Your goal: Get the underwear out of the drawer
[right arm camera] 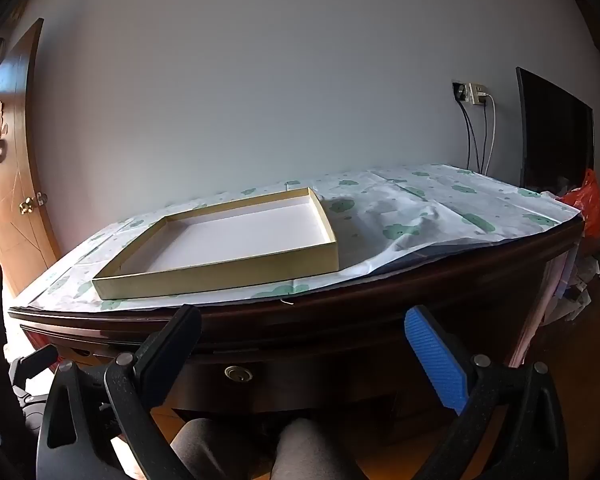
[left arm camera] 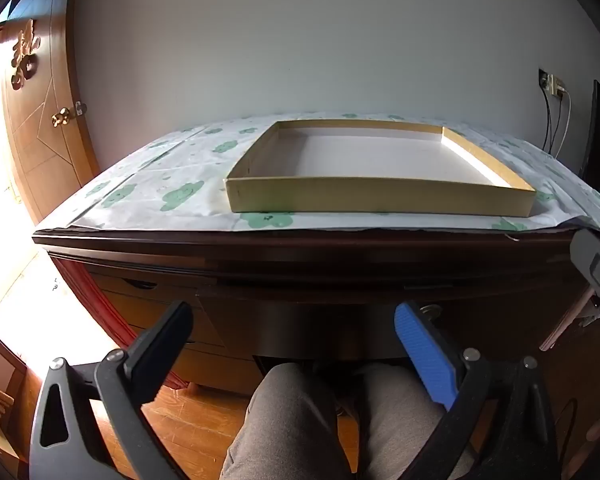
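Note:
A dark wooden desk holds its centre drawer (right arm camera: 300, 372) shut, with a round brass lock (right arm camera: 238, 373) on the front; the drawer front also shows in the left wrist view (left arm camera: 320, 320). No underwear is in view. My left gripper (left arm camera: 294, 330) is open and empty, in front of the drawer front and below the desk edge. My right gripper (right arm camera: 302, 334) is open and empty, level with the desk's front edge, above the lock. The right gripper's body shows at the right edge of the left wrist view (left arm camera: 598, 272).
An empty shallow cardboard box lid (left arm camera: 380, 198) (right arm camera: 220, 276) lies on a white cloth with green clouds (right arm camera: 420, 216). Side drawers (left arm camera: 156, 312) are at the left. The person's knees (left arm camera: 340, 420) are under the desk. A door (left arm camera: 40, 120), a monitor (right arm camera: 556, 136) and wall cables (right arm camera: 476, 136) surround it.

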Available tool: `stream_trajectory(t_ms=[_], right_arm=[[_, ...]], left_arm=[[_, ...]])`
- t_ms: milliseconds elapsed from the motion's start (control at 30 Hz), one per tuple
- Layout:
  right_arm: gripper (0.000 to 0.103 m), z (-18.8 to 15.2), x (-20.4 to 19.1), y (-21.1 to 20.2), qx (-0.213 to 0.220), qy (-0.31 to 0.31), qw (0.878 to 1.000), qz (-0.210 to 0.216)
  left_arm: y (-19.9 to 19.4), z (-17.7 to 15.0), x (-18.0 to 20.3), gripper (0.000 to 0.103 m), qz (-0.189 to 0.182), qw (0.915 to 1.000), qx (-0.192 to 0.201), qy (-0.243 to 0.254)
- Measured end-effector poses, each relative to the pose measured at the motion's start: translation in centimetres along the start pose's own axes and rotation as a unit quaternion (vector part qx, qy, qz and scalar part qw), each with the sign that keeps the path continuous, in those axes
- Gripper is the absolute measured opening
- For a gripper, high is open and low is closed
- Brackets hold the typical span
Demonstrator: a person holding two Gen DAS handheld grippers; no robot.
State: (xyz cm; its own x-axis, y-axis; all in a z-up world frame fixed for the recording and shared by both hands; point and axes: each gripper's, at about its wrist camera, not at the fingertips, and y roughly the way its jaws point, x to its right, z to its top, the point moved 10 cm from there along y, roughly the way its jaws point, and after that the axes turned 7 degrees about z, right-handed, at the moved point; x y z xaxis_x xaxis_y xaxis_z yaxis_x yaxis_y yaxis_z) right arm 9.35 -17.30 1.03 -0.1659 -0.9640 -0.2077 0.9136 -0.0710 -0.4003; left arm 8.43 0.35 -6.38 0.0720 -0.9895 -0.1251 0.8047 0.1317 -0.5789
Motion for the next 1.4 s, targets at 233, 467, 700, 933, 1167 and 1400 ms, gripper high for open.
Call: stream_trajectory(t_ms=[233, 467, 700, 933, 1167, 1400], right_arm=[[0.103, 0.0, 0.0, 0.0, 0.0, 0.001, 1.0, 0.001], [0.103, -0.5, 0.4, 0.3, -0.01, -0.001, 1.0, 0.0], [0.103, -0.7, 0.2, 0.5, -0.006, 0.004, 1.0, 0.002], [0.103, -1.0, 0.3, 0.9, -0.019, 0.007, 1.0, 0.002], [0.103, -0.9, 0.3, 1.0, -0.011, -0.005, 1.0, 0.0], [0.103, -1.0, 0.5, 1.2, -0.017, -0.015, 1.0, -0.006]], left_arm=[[0.0, 0.0, 0.0, 0.102, 0.0, 1.0, 0.0, 0.0], [0.0, -0.2, 0.0, 0.102, 0.001, 1.0, -0.003, 0.001], [0.5, -0.3, 0.0, 0.102, 0.004, 1.0, -0.007, 0.002], [0.8, -0.4, 0.0, 0.102, 0.004, 0.9999, -0.01, 0.002], [0.9, -0.4, -0.2, 0.102, 0.004, 0.9999, -0.012, 0.001], [1.2, -0.5, -0.6, 0.102, 0.004, 1.0, -0.003, 0.008]])
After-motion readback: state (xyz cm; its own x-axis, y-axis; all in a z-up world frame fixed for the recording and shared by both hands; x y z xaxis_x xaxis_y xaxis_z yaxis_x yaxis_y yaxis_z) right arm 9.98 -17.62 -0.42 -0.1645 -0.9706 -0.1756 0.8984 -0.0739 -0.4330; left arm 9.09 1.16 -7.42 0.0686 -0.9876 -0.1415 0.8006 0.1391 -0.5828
